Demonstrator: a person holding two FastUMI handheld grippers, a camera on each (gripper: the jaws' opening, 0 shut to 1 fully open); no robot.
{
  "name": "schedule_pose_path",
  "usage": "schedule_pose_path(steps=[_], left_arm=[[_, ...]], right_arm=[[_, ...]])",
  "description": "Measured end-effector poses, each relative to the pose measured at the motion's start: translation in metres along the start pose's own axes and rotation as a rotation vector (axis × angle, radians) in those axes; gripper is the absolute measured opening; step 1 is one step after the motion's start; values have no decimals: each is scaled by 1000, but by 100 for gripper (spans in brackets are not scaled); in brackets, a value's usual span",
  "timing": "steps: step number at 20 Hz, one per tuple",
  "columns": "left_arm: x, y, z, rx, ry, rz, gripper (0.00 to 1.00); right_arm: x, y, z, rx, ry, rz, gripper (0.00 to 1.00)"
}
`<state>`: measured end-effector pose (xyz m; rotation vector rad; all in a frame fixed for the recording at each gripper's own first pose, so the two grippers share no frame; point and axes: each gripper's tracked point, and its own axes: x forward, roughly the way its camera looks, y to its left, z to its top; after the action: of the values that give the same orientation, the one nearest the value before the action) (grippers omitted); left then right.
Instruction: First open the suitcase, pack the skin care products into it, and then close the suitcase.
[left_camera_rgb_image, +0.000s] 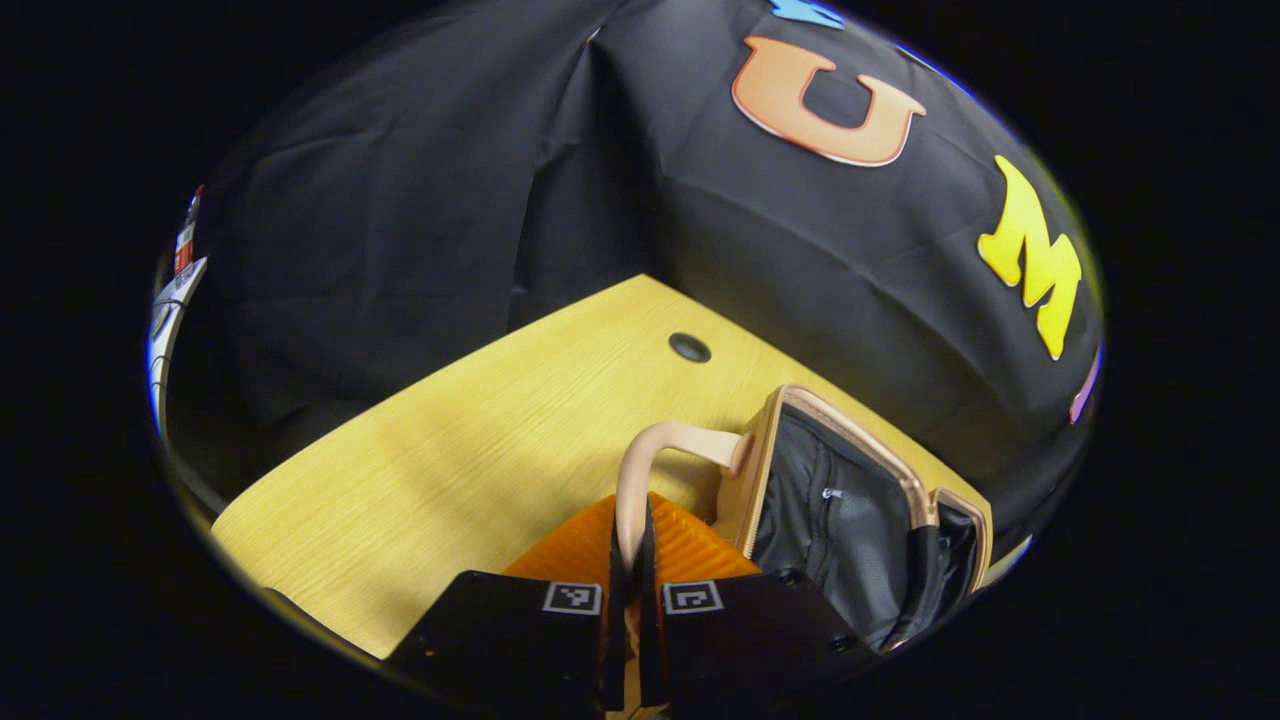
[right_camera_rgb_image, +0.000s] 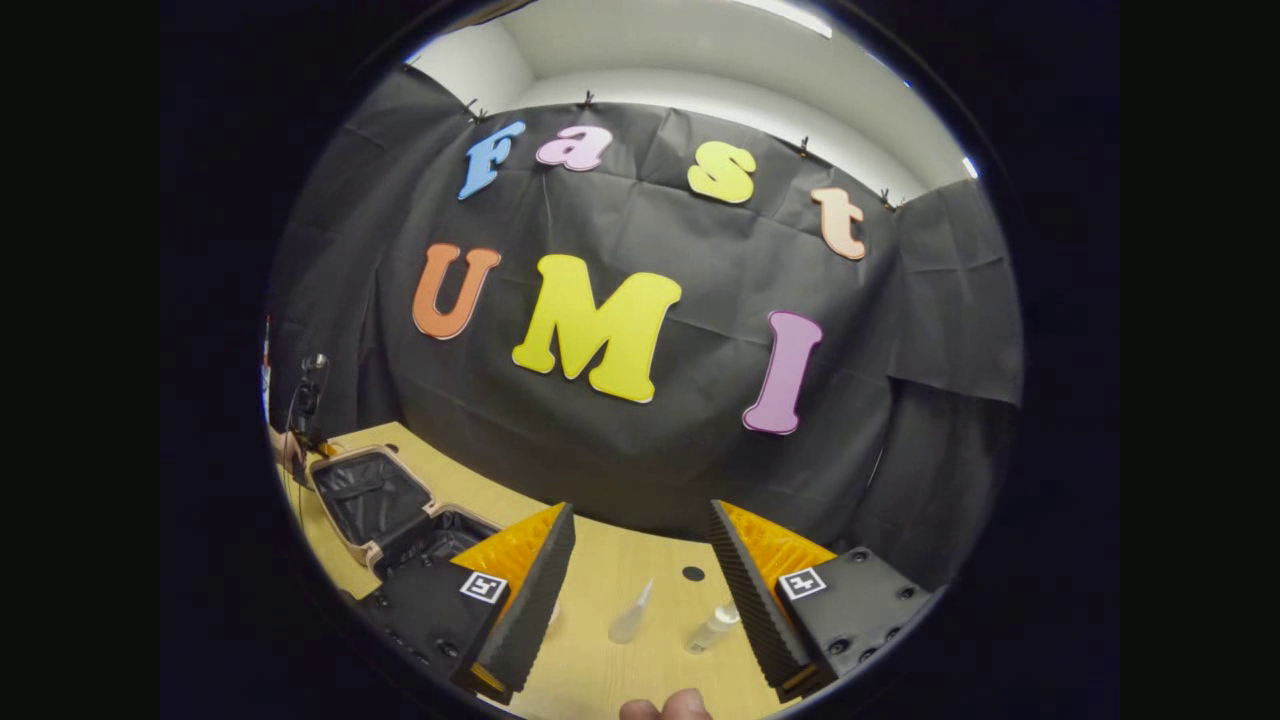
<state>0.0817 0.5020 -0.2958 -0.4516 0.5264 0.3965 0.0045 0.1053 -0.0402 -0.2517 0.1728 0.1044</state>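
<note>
Now suitcase (left_camera_rgb_image: 840, 510) lid upright, handle (left_camera_rgb_image: 650, 470) toward left tool (left_camera_rgb_image: 628, 590).

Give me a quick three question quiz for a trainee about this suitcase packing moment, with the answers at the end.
1. True or false: the suitcase is already open.
2. What is the left hand-held gripper shut on?
A. a bottle
B. the suitcase handle
C. nothing
3. Fill in: in the right gripper view, the two small bottles lie on the wooden ____, between the fingers of the open right hand-held gripper.

Key: 1 true, the lid stands raised and the dark lining shows. 2 B. 3 table; neither bottle is packed yet.
</note>
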Motion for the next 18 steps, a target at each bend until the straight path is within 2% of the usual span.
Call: schedule_pose_path(steps=[2,5,6,7,8,11,14,18], left_arm=[[7,5,-3,20,3,38,16],[7,8,-1,138,4,96,26],[1,5,3,169,-5,82,36],[-8,-1,15,192,-39,57,40],[-18,-10,25,201,-76,35,51],[-63,-45,52,221,-194,2,100],[-121,-91,68,253,-283,-45,98],[-188,-182,51,257,-348,-98,98]], right_arm=[[2,4,0,-5,2,8,80],[4,6,0,5,5,16,80],[4,5,0,11,4,16,78],[4,4,-1,19,5,16,80],[5,2,-4,29,7,15,80],[4,-7,-7,62,3,9,78],[1,-22,-12,98,-10,2,78],[-4,-50,-27,149,-14,-1,78]])
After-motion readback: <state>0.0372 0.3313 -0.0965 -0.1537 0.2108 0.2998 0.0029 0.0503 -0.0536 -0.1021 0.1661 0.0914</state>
